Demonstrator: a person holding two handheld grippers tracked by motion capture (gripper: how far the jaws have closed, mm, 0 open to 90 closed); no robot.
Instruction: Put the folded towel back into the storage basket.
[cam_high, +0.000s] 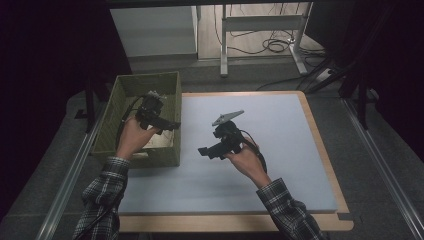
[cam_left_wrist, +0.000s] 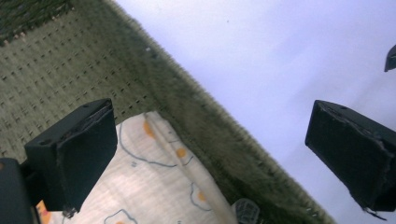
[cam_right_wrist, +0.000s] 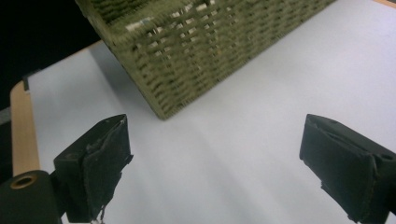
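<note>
A green woven basket (cam_high: 120, 95) stands at the table's left edge. A cream cloth with orange and blue shapes (cam_left_wrist: 154, 186) lies folded inside the basket (cam_left_wrist: 56, 70). My left gripper (cam_high: 170, 125) hovers open over the basket's right wall, one jaw above the cloth and the other over the mat. Nothing sits between its jaws. My right gripper (cam_high: 204, 151) is held open above the mat, pointing left toward the basket (cam_right_wrist: 201, 56), also with nothing between its jaws (cam_right_wrist: 224, 172). The cloth (cam_high: 162, 141) peeks out beside the left hand.
A pale blue mat (cam_high: 280, 150) covers the wooden table (cam_high: 327, 165). A metal rail (cam_high: 385, 165) runs along the right side and another rail (cam_high: 67, 180) along the left. A desk frame and cables (cam_high: 272, 42) stand beyond the table.
</note>
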